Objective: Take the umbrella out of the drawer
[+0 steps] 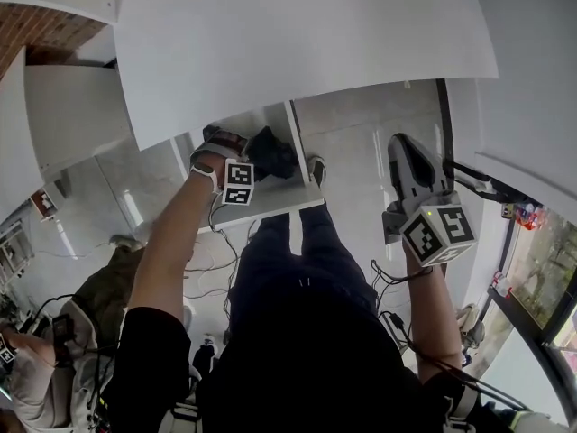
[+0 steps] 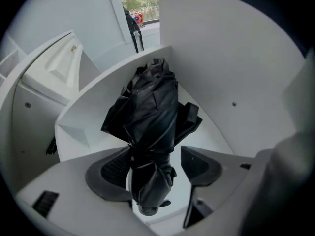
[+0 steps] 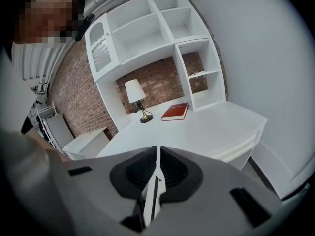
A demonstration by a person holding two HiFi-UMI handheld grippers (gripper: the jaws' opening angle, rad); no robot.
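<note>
A folded black umbrella [image 2: 152,117] lies in the open white drawer [image 2: 88,127]. My left gripper [image 2: 156,163] points straight down into the drawer and is open. The umbrella's strapped end sits between its dark pads [image 2: 114,168], with a gap on the right side. In the head view the left gripper [image 1: 236,144] hangs over the umbrella [image 1: 272,152] in the drawer [image 1: 270,213] under the white desk [image 1: 297,43]. My right gripper [image 1: 403,142] is off to the right of the drawer, beside the desk's edge. In its own view the right gripper [image 3: 156,154] is shut and holds nothing.
The right gripper view looks across the desk to a lamp [image 3: 135,95], a red book [image 3: 175,111], white shelves [image 3: 147,28] and a brick wall. The person's legs [image 1: 297,269] stand just in front of the drawer. Cables lie on the floor [image 1: 212,269]. Another person [image 1: 36,368] sits at the lower left.
</note>
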